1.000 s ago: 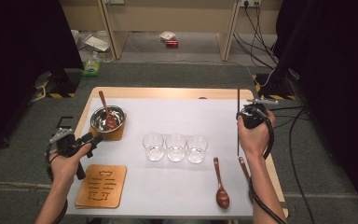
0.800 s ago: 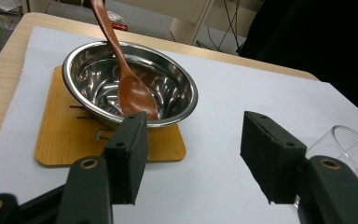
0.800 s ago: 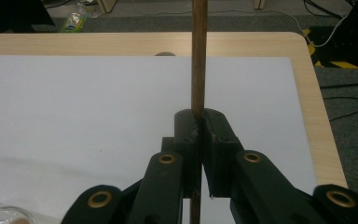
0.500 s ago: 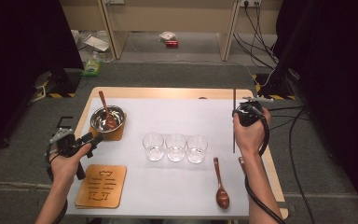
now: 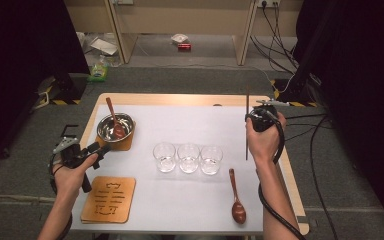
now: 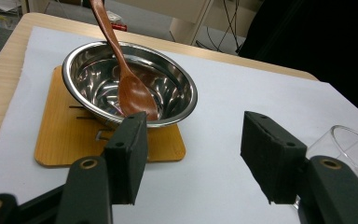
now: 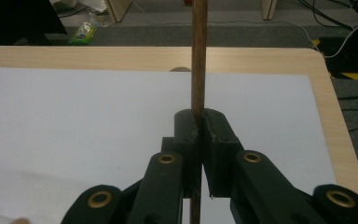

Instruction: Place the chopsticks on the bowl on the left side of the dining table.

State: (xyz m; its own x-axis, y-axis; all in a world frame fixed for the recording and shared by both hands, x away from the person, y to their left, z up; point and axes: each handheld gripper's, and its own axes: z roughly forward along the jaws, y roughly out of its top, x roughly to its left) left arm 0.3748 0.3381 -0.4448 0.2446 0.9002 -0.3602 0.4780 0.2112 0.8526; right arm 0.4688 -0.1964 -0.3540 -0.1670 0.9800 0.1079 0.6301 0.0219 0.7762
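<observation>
- Right gripper view: right hand-held gripper [image 7: 199, 126] is clamped on a thin wooden stick [image 7: 198, 56]; the stick stands upright between the pads, above the right side of the tabletop [image 5: 205, 107].
- Left hand-held gripper [image 6: 193, 154]: jaws apart, nothing between them, just near of the steel bowl [image 6: 93, 79].
- Count: three glasses [image 5: 188, 157], two wooden spoons, two wooden trivets.
- Bowl: contains one spoon [image 6: 130, 88]. Glasses: empty.
</observation>
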